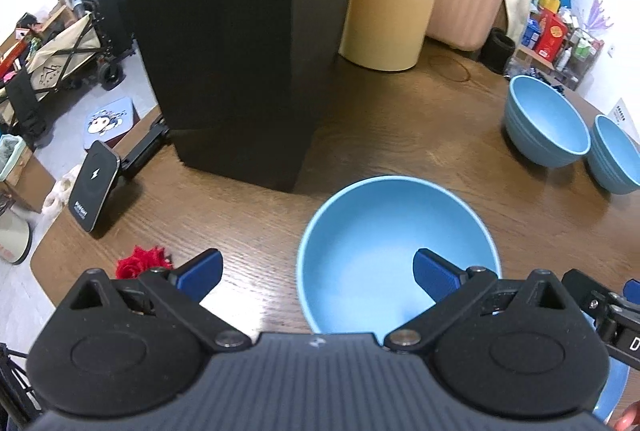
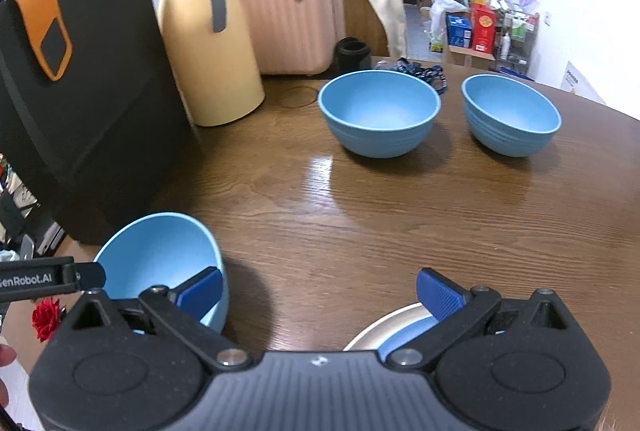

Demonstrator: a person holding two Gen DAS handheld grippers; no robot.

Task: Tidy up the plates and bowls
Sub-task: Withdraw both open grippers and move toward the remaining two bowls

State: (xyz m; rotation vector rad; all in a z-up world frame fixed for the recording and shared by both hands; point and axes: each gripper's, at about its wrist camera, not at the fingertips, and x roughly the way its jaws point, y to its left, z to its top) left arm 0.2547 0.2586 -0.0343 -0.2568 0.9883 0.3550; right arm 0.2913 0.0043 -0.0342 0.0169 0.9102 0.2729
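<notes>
Hovering wide and empty over the counter [image 2: 360, 199], left tool [image 1: 318, 271] above the near bowl [image 1: 396, 251] and right tool [image 2: 320, 291] beside it, likely between pickups, with two far bowls [image 2: 380, 111] [image 2: 512, 115] needing gathering and stacking next.

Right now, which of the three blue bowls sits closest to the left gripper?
The near blue bowl, directly under the open left gripper beside the black bag. The other two bowls stand together farther back.
</notes>
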